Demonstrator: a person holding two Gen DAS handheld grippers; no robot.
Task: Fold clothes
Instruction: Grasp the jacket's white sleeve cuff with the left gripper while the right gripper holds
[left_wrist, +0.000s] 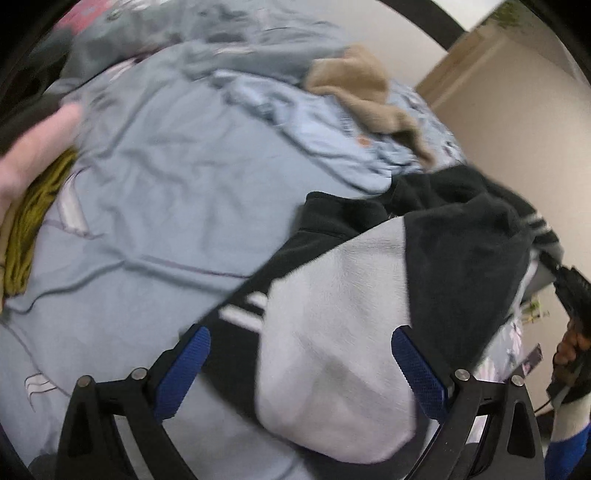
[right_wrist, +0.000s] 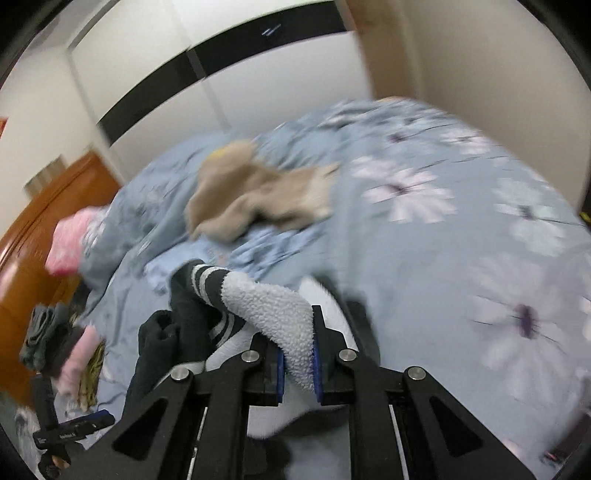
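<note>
A black and light grey fleece garment (left_wrist: 332, 332) with white stripes lies on the blue floral bedspread (left_wrist: 166, 184). My left gripper (left_wrist: 299, 354) is open, its blue pads on either side of the garment's grey panel. My right gripper (right_wrist: 298, 354) is shut on a grey fleece part of the same garment (right_wrist: 273, 310), lifting it off the bed. The right gripper also shows at the right edge of the left wrist view (left_wrist: 572, 295). The left gripper shows at the lower left of the right wrist view (right_wrist: 70, 432).
A tan garment (right_wrist: 255, 192) lies crumpled further up the bed, also in the left wrist view (left_wrist: 362, 88). A light blue garment (left_wrist: 314, 122) lies beside it. Pink (right_wrist: 68, 243), olive (left_wrist: 33, 221) and dark clothes sit at the bed's left side. Wardrobe and walls stand behind.
</note>
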